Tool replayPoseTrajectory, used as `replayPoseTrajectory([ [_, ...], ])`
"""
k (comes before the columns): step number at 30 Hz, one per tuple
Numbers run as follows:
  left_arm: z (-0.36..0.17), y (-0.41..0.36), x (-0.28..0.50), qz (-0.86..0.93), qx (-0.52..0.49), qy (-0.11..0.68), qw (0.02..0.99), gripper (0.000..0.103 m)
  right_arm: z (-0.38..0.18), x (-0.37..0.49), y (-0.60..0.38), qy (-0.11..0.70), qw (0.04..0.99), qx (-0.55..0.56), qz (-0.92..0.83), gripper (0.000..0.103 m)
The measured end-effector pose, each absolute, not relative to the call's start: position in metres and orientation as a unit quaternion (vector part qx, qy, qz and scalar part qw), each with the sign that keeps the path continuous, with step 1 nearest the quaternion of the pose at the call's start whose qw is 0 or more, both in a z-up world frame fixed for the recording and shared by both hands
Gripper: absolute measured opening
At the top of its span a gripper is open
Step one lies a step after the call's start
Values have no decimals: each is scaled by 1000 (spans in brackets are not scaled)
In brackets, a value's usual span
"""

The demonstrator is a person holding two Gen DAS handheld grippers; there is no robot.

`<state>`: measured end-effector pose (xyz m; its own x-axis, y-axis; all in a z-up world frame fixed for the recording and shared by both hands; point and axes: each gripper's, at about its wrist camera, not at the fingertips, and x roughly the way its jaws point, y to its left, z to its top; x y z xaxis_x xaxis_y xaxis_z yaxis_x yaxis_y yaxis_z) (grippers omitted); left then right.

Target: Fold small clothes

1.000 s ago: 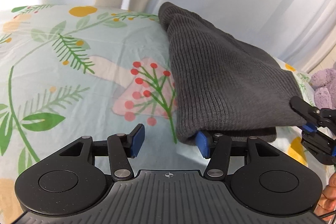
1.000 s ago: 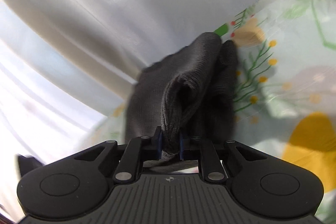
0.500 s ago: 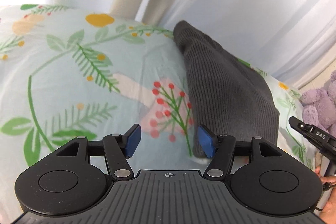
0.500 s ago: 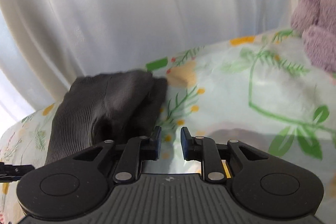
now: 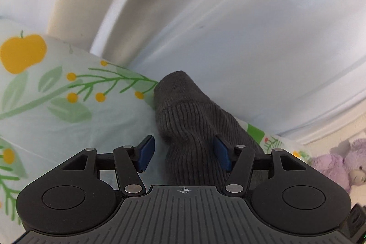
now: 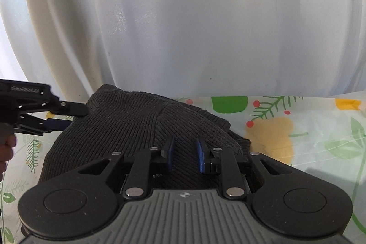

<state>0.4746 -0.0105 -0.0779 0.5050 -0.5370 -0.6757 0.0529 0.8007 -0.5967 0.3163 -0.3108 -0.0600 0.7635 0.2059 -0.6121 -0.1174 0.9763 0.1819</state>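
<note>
A dark grey ribbed knit hat (image 5: 194, 120) lies bunched on a pale bedsheet (image 5: 68, 111) printed with green sprigs, yellow berries and fruit, close against a white curtain (image 5: 228, 15) at the far edge of the bed. Its rounded crown points away toward the curtain, and the ribs run lengthwise down the body toward the near side; one raised fold crosses the top. The left gripper (image 5: 184, 153) stands about half open with its jaws having just narrowed a little; the hat's near end lies between the blue pads (image 5: 146, 152), brushing up to the right-hand one and clear of the left-hand one, so nothing is clamped. The right gripper (image 6: 184, 156) hangs over the middle of the hat with only a narrow gap between its fingers, the knit showing through the gap but not pinched. A purple plush toy (image 5: 338, 166) sits off past the bed's corner.
</note>
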Motion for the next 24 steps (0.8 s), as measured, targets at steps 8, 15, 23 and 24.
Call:
replayPoseTrajectory([
  [8, -62, -41, 486, -169, -196, 420, 870, 29, -66, 314, -315, 321, 939, 70, 96, 20],
  [15, -32, -56, 423, -169, -53, 332, 926, 62, -60, 297, -333, 300, 951, 71, 10, 52],
  [23, -48, -62, 377, -176, -95, 377, 904, 73, -88, 279, -396, 340, 857, 369, 114, 42],
  [24, -49, -64, 372, -175, -88, 381, 904, 74, -91, 282, -394, 344, 850, 380, 120, 39],
])
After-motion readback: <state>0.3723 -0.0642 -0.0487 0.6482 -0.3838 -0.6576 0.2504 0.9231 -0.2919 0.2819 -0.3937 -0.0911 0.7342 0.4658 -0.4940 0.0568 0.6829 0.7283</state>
